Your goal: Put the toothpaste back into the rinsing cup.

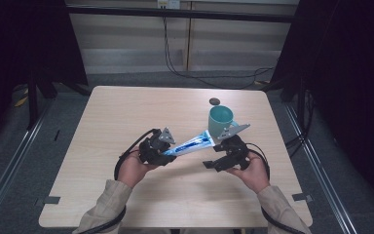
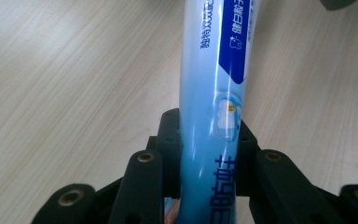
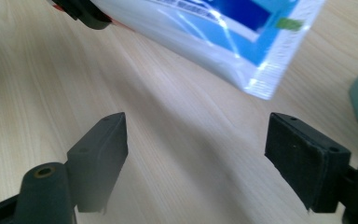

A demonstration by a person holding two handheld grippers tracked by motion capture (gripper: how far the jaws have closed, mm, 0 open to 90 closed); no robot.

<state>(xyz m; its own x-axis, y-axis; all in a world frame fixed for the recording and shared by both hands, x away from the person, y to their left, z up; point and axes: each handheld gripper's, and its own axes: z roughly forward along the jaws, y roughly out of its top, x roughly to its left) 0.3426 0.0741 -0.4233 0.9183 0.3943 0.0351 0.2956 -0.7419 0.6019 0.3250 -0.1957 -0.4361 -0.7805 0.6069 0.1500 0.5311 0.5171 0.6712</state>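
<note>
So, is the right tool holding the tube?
No: in the right gripper view, the right tool is wide open, with the tube above and beyond it.

Chinese print on toothpaste tube (image 2: 214, 93)

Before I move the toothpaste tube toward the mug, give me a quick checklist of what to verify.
1. Left gripper clamped on the toothpaste tube: ok.
2. Right gripper open, holding nothing: ok.
3. Tube lifted off the table: ok.
4. Teal mug upright with its mouth free: ok.
5. Tube cap on or off: cannot tell.
6. Small dark object behind the mug, apart from it: ok.
</note>
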